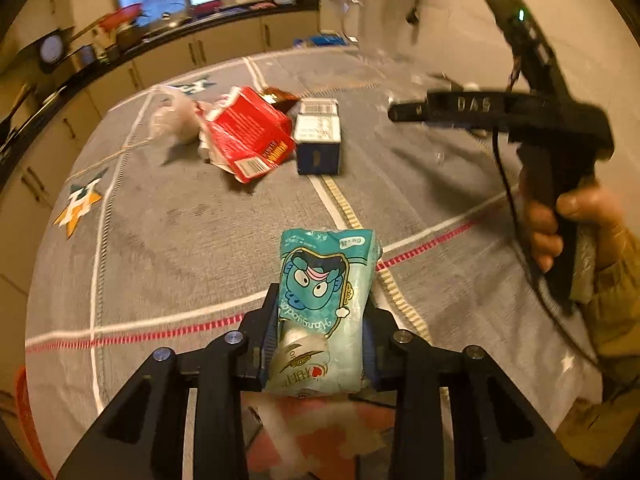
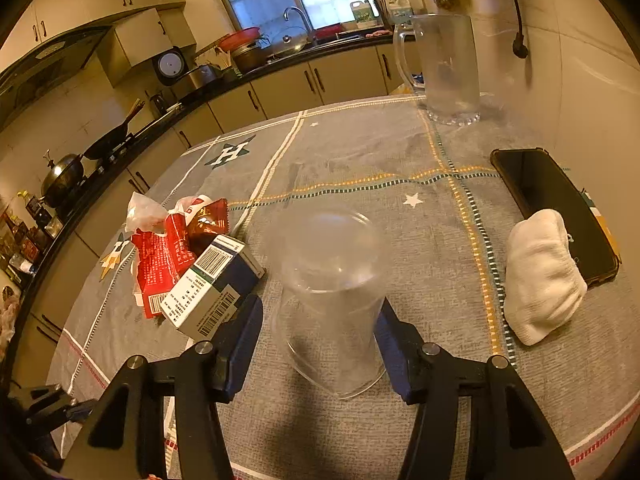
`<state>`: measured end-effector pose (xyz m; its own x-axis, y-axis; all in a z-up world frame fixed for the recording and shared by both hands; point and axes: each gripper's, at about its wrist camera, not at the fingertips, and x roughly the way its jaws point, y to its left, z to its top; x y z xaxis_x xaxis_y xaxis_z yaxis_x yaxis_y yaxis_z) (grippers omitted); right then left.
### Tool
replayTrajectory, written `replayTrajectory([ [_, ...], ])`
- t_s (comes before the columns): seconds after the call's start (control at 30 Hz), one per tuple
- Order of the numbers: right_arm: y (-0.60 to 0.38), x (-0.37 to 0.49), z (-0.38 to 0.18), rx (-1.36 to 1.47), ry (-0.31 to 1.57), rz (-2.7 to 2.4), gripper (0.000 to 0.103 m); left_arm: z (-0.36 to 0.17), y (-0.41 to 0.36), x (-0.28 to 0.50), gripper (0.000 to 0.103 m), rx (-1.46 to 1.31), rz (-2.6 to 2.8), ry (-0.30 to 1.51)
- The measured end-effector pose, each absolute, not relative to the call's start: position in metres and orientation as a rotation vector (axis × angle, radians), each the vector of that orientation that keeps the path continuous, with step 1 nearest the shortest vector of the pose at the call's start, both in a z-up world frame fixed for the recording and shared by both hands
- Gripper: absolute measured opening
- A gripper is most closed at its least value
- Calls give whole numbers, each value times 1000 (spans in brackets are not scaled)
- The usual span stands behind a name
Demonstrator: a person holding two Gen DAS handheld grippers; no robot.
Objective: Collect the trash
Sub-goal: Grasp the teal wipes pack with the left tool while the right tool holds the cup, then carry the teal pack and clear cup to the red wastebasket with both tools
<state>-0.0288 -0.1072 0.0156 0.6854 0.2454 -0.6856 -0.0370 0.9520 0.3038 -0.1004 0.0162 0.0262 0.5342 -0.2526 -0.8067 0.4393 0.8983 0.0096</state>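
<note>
My left gripper is shut on a teal cartoon tissue packet, held above the grey tablecloth. My right gripper is shut on a clear plastic cup, held above the table; in the left wrist view it shows at the upper right, blurred. A pile of trash lies on the cloth: a red wrapper, a white-and-blue box, a brown wrapper and a crumpled clear bag.
A tall glass pitcher stands at the far edge. A black phone and a folded white cloth lie at the right by the wall. Kitchen counters with pots run along the left and back. A pink patterned thing lies under my left gripper.
</note>
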Motion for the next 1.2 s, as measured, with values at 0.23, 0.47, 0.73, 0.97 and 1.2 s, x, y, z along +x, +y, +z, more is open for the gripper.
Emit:
replayTrajectory([
  [0.23,-105,-32,17,246,792,145,27,48,42,-112,33,100,-274,848],
  [0.47,-114,-35,21,284,758,140,24,59,73,-121,33,43,-167,810],
  [0.73,-114,-42,26,282,712,125,24,75,119,-147,33,-2,-38,742],
  [0.97,-109,-55,29,254,718,88,24,84,165,-168,34,-44,74,713],
  [1.2,-88,-90,48,234,707,141,24,89,211,-189,34,-96,193,696],
])
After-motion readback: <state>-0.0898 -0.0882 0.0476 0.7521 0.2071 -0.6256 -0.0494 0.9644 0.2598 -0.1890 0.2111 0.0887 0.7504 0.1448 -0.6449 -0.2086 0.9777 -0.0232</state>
